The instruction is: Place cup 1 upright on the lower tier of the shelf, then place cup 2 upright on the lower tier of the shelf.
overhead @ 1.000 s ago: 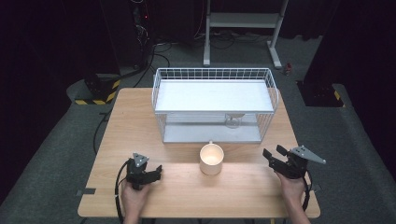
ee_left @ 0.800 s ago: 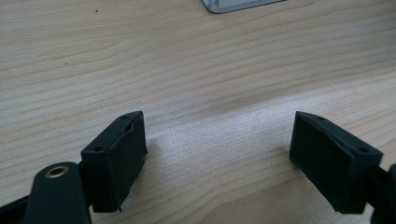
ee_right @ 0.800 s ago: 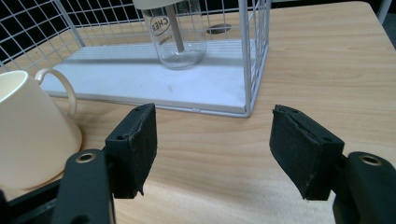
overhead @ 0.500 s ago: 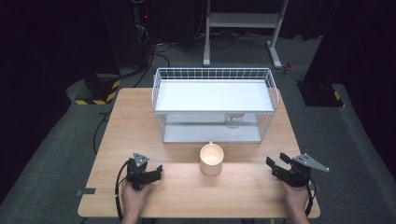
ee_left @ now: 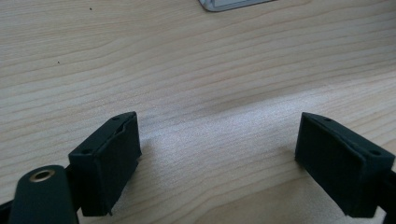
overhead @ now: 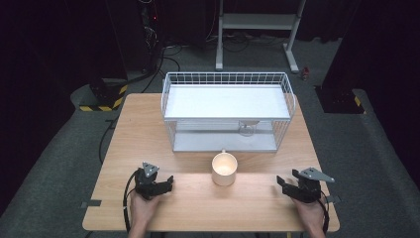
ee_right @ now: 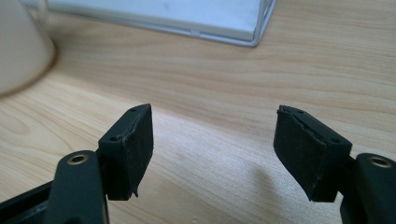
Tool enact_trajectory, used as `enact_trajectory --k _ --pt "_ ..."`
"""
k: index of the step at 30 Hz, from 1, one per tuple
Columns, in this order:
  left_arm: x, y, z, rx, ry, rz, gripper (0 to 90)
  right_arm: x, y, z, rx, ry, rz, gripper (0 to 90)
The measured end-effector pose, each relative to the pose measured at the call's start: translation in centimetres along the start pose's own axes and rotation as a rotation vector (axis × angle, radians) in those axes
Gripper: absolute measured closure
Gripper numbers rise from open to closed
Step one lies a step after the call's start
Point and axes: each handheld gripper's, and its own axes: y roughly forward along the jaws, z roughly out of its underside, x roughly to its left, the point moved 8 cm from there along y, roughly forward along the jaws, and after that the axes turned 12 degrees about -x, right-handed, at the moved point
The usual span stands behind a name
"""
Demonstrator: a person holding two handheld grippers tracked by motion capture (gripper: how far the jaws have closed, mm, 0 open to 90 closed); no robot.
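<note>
Resting both hands near the table's (overhead: pixel 148 114) front edge, my left gripper (overhead: pixel 166 184) and right gripper (overhead: pixel 283 183) have just been opening, empty, flanking the mug (overhead: pixel 224 169) I judge I'll reach for.

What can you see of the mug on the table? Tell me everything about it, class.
The mug is a plain cream-white cup, ceramic by its look, standing upright with its open mouth up and the inside looking empty. A small handle points away toward the white wire rack just behind it. It sits on the wooden table, midway between the two grippers, and nothing but the table touches it.
</note>
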Motion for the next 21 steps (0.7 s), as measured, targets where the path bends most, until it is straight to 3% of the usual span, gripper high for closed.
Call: enact_trajectory --k 3,8,10,21 --pt "-0.1 -0.1 0.0 0.009 0.001 0.006 14.6 0.0 0.5 0.4 0.052 -0.026 0.006 27.9" --pt "-0.8 -0.5 0.0 0.040 0.002 0.067 13.6 0.2 1.2 0.8 0.127 -0.070 0.025 26.6" --pt "-1.1 -0.7 0.0 0.050 0.011 0.081 11.8 0.1 1.4 0.7 0.127 -0.057 0.038 26.3" --pt "-3.8 -2.3 -1.1 -0.011 0.042 0.169 10.4 -0.1 1.5 0.7 0.127 -0.054 0.046 25.9"
